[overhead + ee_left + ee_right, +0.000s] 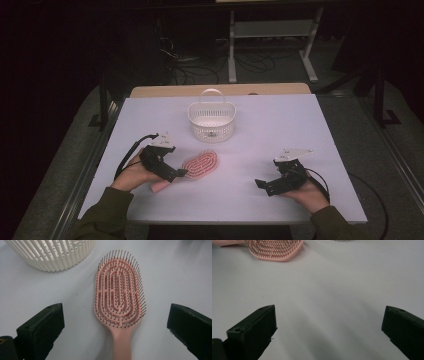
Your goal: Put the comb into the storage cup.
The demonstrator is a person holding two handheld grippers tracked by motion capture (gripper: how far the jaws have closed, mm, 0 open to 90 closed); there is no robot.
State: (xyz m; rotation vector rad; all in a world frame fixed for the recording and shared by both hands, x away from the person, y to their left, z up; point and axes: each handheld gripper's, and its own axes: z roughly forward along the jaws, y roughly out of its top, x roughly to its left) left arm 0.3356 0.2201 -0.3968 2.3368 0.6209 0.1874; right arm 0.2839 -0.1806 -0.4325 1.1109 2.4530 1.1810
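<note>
- The brush [201,165] lies flat on the table [280,130], left of centre, near side of the basket [212,121] and apart from it.
- The left gripper [176,173] hovers at the brush's handle end; in the left gripper view the brush [119,291] lies between the two spread jaws, handle pointing back toward the gripper, neither jaw touching it.
- The left gripper's jaws stand wide apart, holding nothing.
- The right gripper [264,185] sits well to the right of the brush, near the table's near edge, its jaws also wide apart over bare table; the brush head [274,248] shows far off in its view.
- Count: one brush, one basket, two grippers.
- The brush is pink, with an oval openwork head of looped ribs, thin dark bristles pointing up, and a plain short handle.
- The basket is white, slatted, with an upright loop handle.
</note>
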